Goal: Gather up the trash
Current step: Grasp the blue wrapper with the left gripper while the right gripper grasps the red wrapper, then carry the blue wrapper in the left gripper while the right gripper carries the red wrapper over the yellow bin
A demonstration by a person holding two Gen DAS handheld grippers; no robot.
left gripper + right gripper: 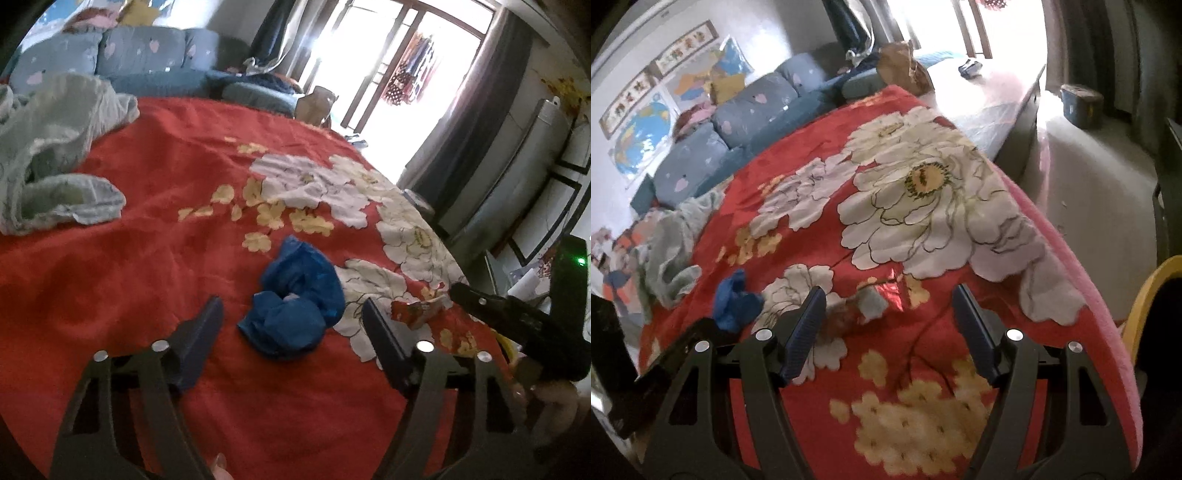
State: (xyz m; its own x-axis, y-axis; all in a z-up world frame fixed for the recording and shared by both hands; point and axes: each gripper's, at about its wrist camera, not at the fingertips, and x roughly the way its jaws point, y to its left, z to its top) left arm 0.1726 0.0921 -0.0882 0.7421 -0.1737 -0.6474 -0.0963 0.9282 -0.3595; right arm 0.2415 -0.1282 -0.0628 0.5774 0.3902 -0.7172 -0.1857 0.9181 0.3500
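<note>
Blue, crumpled bag [295,299] lies on the red blanket [166,258] between the left gripper's [293,325] spread fingers; right gripper [890,317] gapes over a foil wrapper [886,291].

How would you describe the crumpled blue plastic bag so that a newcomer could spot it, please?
Start at the red floral blanket covering the bed. Near its front, beside the white flower prints, lies the crumpled blue plastic bag, just ahead of the open left gripper. It is the only solid-blue lump there.

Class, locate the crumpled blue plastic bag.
The crumpled blue plastic bag lies on the red floral blanket, between the open left gripper fingers, left of the red foil wrapper.
</note>
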